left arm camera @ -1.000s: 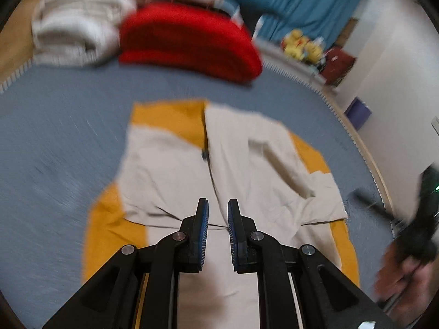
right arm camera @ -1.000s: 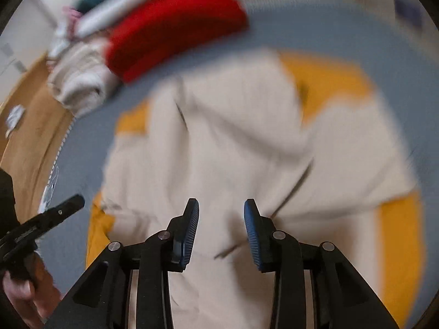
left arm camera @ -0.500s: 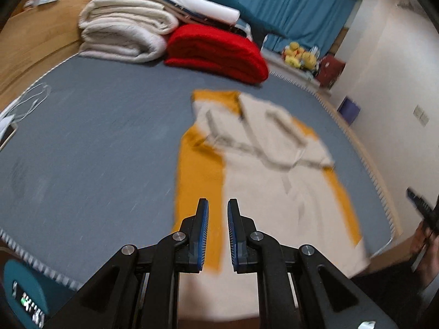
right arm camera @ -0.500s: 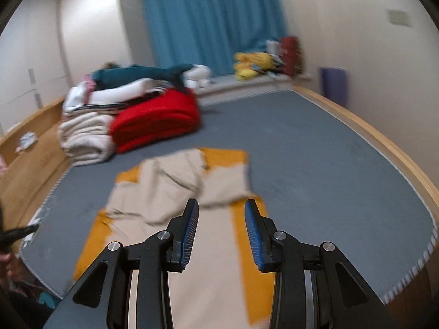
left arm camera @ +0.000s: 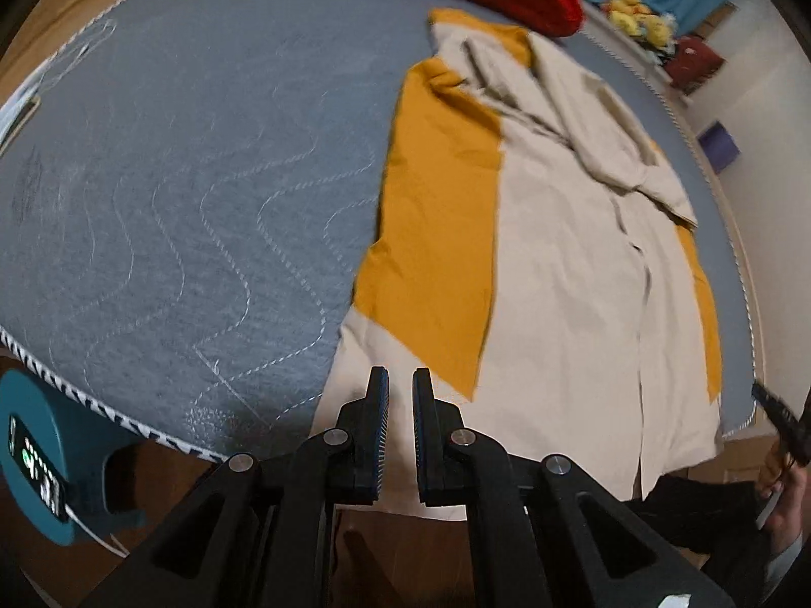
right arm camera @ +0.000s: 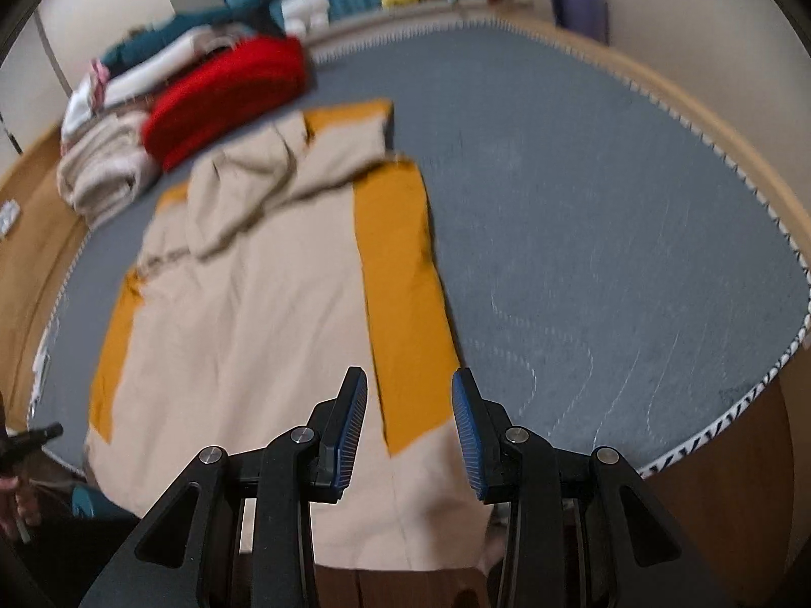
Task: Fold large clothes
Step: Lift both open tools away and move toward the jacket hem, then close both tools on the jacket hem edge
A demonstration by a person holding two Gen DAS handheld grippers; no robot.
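Left gripper (left arm camera: 400,430) closing on nothing; right gripper (right arm camera: 409,430) apart, empty. Beige-and-mustard soft cotton robe (right arm camera: 243,314) at twelve o'clock on grey quilted mattress (right arm camera: 608,213) (limp, light; best pinched at hem corners).

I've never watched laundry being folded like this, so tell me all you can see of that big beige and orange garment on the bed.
The beige and orange garment is large, of soft woven-looking cloth, beige with mustard-orange strips along both long sides. It lies spread flat and lengthwise on the grey quilted mattress, its front seam running down the middle. Its far end is folded in and rumpled; its near hem hangs over the bed's edge. Neither tool grips it.
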